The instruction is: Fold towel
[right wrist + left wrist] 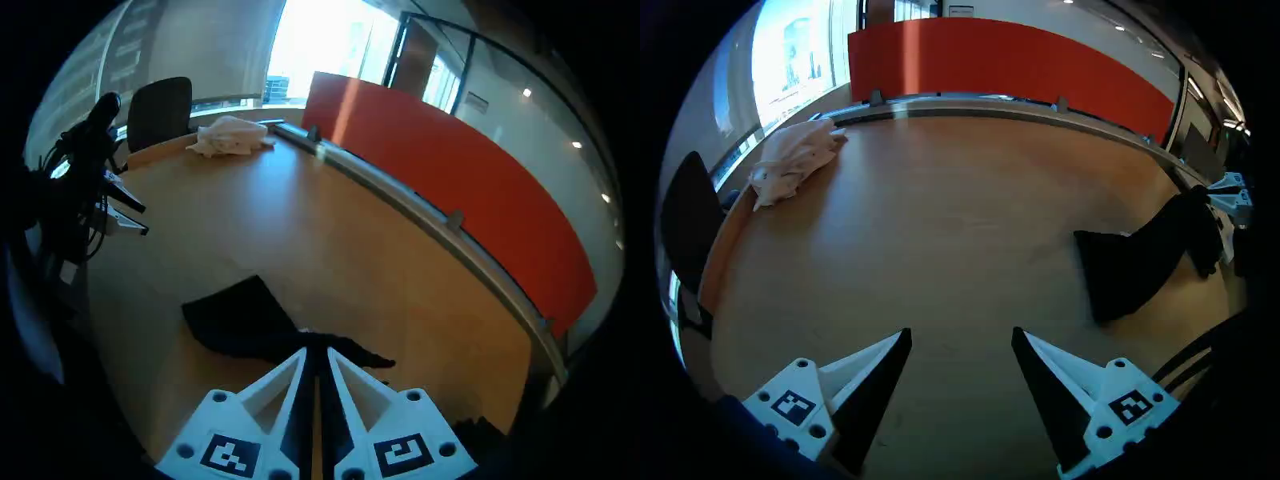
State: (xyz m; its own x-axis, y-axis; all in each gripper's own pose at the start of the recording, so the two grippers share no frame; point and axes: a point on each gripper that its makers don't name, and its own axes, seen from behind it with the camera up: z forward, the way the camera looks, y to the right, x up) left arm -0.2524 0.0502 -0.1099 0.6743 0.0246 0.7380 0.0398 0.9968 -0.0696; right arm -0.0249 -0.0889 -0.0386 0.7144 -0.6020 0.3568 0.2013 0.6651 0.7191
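Note:
A black towel (1128, 272) lies on the wooden table (960, 224) at the right of the left gripper view, with one end lifted toward my right gripper (1232, 196). In the right gripper view my right gripper (317, 354) is shut on an edge of that black towel (240, 320), and the rest of it trails on the table ahead and to the left. My left gripper (961, 336) hovers open over bare wood, well left of the towel, with nothing between its fingers. It also appears far left as the left gripper (128, 212), held by a hand.
A crumpled white cloth pile (796, 156) sits at the table's far corner, seen also as the white pile (232, 136). A red partition (1008, 64) with a metal rail runs along the far edge. A black chair (160, 112) stands beyond the corner.

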